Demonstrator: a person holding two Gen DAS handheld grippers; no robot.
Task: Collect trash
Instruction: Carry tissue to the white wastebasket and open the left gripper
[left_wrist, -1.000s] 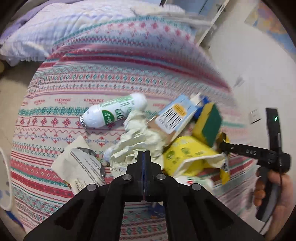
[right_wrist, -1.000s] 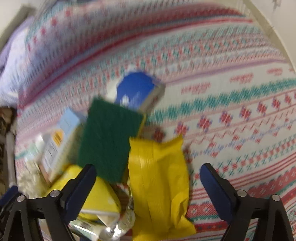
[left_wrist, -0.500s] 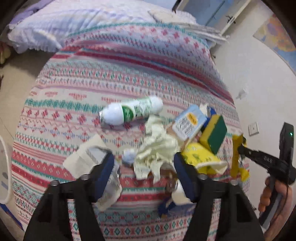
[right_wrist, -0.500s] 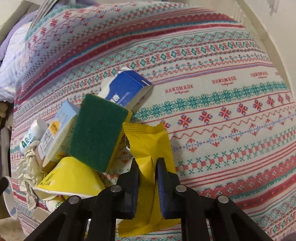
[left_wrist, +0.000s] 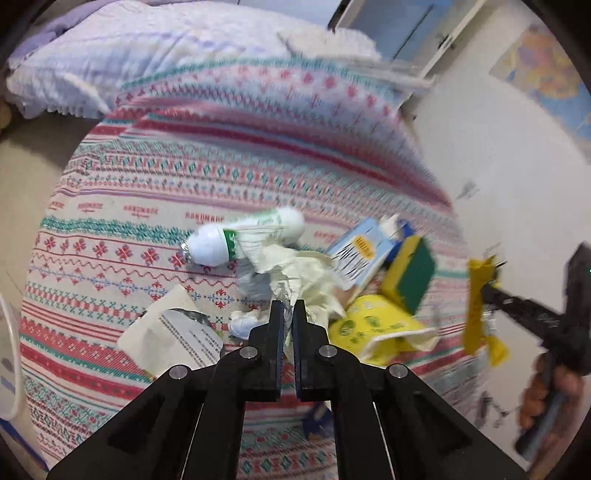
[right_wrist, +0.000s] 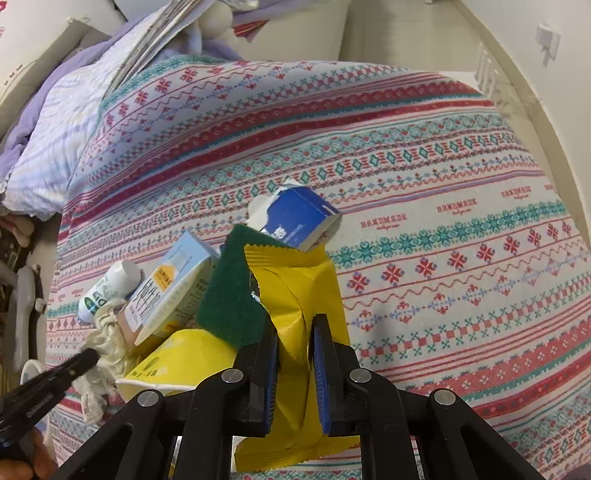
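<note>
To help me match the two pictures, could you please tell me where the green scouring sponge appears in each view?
Left wrist: the green scouring sponge sits right of centre, tilted against the pile.
Right wrist: it is left of centre, partly behind the yellow wrapper.
Shared landmark: the pale blue carton beside it.

A patterned bedspread (right_wrist: 443, 229) with red and teal bands covers the bed. At ten o'clock lies a pale lilac quilt (right_wrist: 55, 122); a map poster (left_wrist: 546, 70) hangs at two o'clock.
</note>
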